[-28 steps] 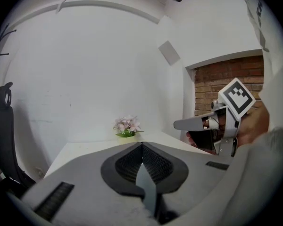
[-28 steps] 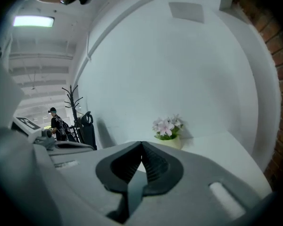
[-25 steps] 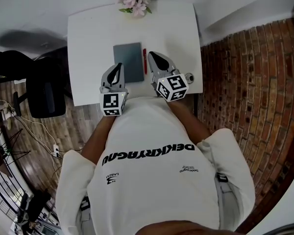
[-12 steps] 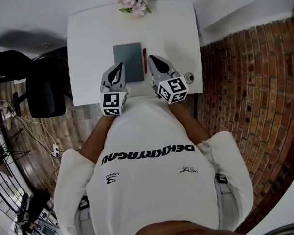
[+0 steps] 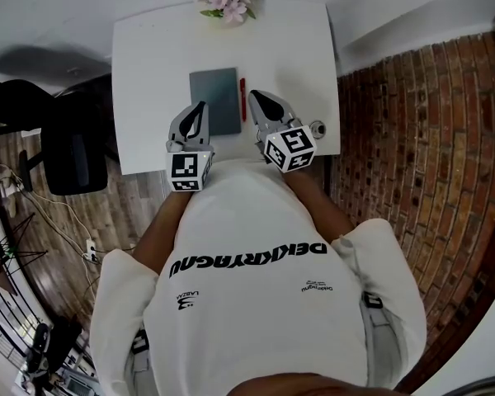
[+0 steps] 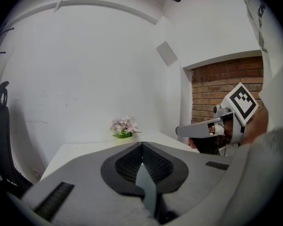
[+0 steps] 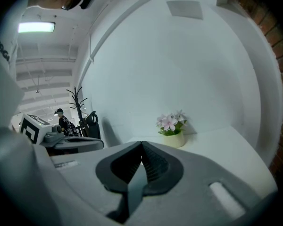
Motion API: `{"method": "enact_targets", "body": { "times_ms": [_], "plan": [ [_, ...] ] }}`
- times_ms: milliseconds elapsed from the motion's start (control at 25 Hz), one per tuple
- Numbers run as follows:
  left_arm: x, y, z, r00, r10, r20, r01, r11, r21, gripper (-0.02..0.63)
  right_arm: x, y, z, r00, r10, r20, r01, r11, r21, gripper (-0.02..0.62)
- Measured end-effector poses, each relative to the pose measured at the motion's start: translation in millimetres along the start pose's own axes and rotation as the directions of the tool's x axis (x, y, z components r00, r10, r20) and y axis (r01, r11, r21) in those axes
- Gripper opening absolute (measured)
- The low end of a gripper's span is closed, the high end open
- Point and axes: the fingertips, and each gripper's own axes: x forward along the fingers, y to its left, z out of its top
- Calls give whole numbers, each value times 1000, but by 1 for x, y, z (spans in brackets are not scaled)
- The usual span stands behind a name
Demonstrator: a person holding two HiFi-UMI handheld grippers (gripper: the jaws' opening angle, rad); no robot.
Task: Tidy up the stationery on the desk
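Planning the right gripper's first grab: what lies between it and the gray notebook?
A red pen, lying alongside the notebook and near the right gripper, seen in the head view.

White desk (image 5: 290, 64) against a white wall (image 5: 49, 11) — brick wall (image 5: 412, 139) right, black chair (image 5: 70, 151) left.

White short-sleeved T-shirt (image 5: 256, 291), black print.
Grey plastic left gripper (image 5: 201, 106) and right gripper (image 5: 256, 96), black-padded, each bearing a black-and-white marker cube (image 5: 189, 172).

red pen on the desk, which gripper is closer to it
Right. The right gripper sits just to the right of the red pen; the left gripper is across the grey notebook, by its left edge.
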Motion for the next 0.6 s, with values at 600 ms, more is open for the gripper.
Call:
{"method": "enact_targets", "body": {
  "times_ms": [600],
  "plan": [
    [-2, 0, -1, 1000, -2, -5, 2, 1000, -5, -2, 1, 2, -3, 1000, -5, -13, 5, 1000, -8, -3]
  ]
}}
